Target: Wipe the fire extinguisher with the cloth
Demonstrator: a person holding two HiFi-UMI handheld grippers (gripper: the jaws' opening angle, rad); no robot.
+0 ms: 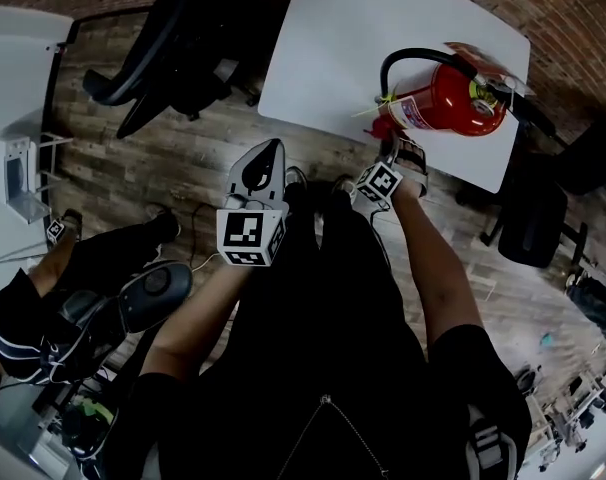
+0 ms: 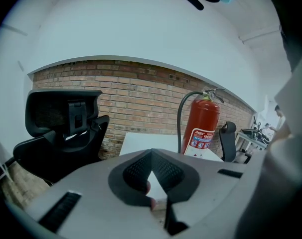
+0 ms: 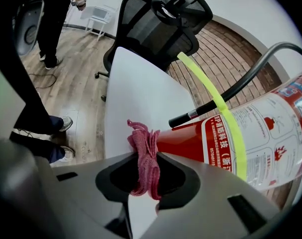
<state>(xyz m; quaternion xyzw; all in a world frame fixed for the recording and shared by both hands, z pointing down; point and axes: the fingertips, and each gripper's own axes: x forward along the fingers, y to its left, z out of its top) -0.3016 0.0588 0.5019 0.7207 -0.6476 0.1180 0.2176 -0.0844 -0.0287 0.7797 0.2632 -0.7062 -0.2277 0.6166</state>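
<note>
White table (image 1: 333,38) on wood-plank floor (image 1: 163,168). Holds one red fire extinguisher (image 1: 445,103), apparently standing upright, near its right front edge.

Fire extinguisher (image 1: 448,100) sits on table (image 1: 333,38), cloth (image 3: 145,156) beside it.

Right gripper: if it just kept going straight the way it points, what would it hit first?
Most likely the fire extinguisher: its red lower body lies just ahead of the cloth clamped in the right gripper. Whether the cloth already touches it is unclear.
</note>
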